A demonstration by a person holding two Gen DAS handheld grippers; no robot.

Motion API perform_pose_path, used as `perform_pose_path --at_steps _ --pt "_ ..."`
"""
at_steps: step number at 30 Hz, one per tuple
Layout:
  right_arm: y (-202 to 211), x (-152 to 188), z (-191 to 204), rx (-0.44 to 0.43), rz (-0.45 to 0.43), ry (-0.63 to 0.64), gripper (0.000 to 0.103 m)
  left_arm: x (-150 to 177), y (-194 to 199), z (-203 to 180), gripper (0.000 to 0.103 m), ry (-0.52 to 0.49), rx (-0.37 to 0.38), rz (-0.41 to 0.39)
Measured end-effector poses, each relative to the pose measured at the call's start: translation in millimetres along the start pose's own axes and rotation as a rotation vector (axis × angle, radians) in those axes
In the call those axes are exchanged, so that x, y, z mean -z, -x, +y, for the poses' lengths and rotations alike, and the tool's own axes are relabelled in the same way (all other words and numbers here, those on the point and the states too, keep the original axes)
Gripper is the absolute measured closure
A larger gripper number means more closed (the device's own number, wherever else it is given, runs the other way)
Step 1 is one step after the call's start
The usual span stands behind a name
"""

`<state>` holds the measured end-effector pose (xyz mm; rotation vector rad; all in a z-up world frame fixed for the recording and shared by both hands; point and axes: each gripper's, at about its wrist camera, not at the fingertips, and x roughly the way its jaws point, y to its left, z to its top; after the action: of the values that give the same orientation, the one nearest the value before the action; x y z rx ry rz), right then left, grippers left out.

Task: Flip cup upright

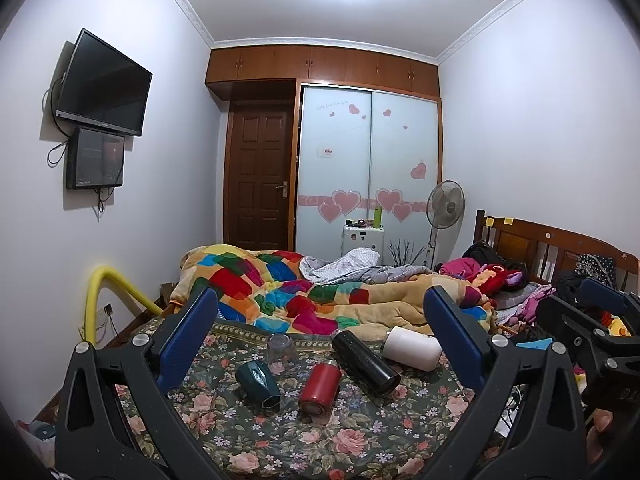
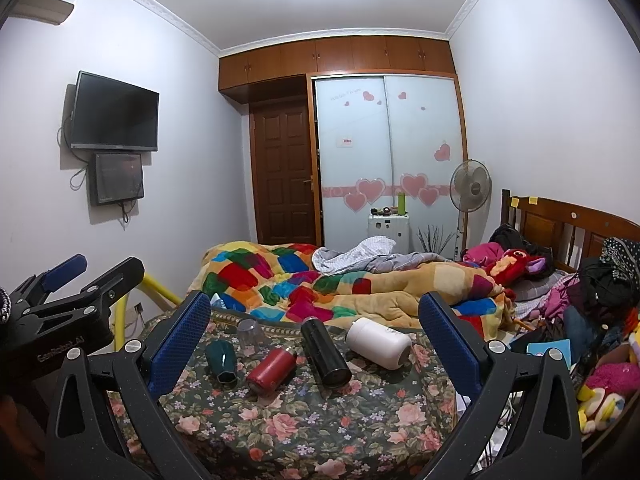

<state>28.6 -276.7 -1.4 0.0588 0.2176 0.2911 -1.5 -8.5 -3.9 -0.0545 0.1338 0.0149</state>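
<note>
Five vessels sat on the floral bed cover [image 1: 320, 440] in the lower middle of both views. A clear glass cup [image 1: 282, 350] stood mouth-down at the back left, just beside a dark green mug [image 1: 258, 382] lying on its side. To their right lay a red flask [image 1: 319, 386], a black flask [image 1: 365, 362] and a white flask [image 1: 412, 348], all tipped over. The left gripper [image 1: 320, 344] hung above them, fingers [image 1: 188, 340] wide apart and empty. The right gripper [image 2: 314, 340] was likewise spread, holding nothing. A patchwork quilt [image 1: 280, 292] lay bunched behind.
</note>
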Motion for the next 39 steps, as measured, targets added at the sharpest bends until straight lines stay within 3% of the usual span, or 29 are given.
perform_pose_path --at_steps 39 --pt "3.6 -2.9 1.3 -0.009 -0.001 0.006 0.0 -3.7 6.0 -8.2 0.0 -0.027 -0.004 -0.026"
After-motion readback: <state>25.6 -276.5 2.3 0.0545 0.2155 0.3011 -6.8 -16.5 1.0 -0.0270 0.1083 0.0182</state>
